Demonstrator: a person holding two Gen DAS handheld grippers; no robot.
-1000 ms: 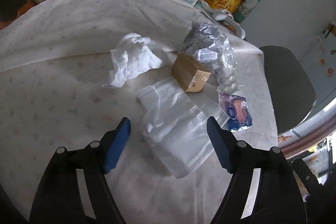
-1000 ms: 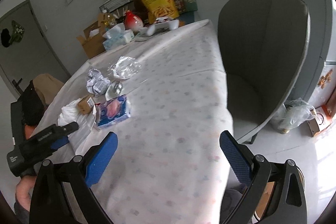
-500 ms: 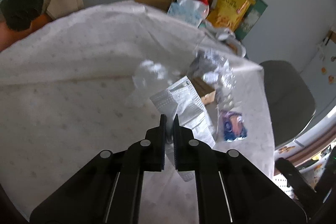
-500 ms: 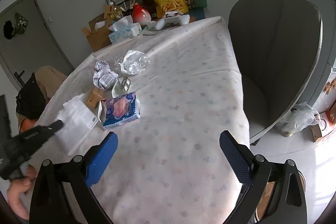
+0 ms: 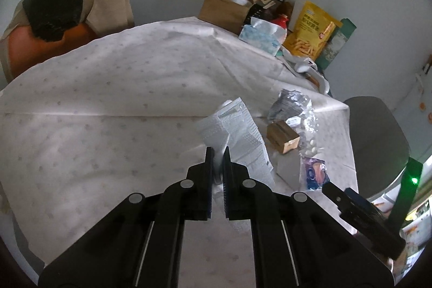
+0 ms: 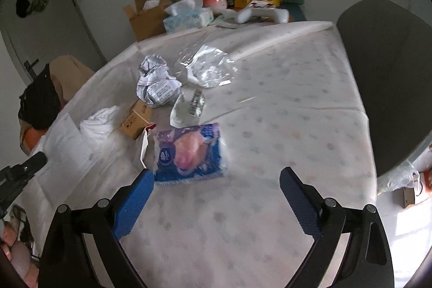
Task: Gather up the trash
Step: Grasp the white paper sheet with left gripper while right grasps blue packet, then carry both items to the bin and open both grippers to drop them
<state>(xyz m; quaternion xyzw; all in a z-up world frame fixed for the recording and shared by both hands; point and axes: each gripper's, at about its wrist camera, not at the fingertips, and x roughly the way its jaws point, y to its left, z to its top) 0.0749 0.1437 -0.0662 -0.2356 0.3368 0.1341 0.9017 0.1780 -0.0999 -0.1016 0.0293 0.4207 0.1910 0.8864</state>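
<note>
White mask now pinched, lifted off table.

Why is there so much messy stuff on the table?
It is trash scattered on the tablecloth: a crumpled wrapper, clear plastic, a small box and a blue packet. The left gripper is shut on a white mask.

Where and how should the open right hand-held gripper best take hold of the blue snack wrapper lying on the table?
Probably grip the blue snack wrapper by its near frayed edge, coming from above with the right hand-held gripper. It lies flat on the tablecloth, so only an edge offers something to pinch.
</note>
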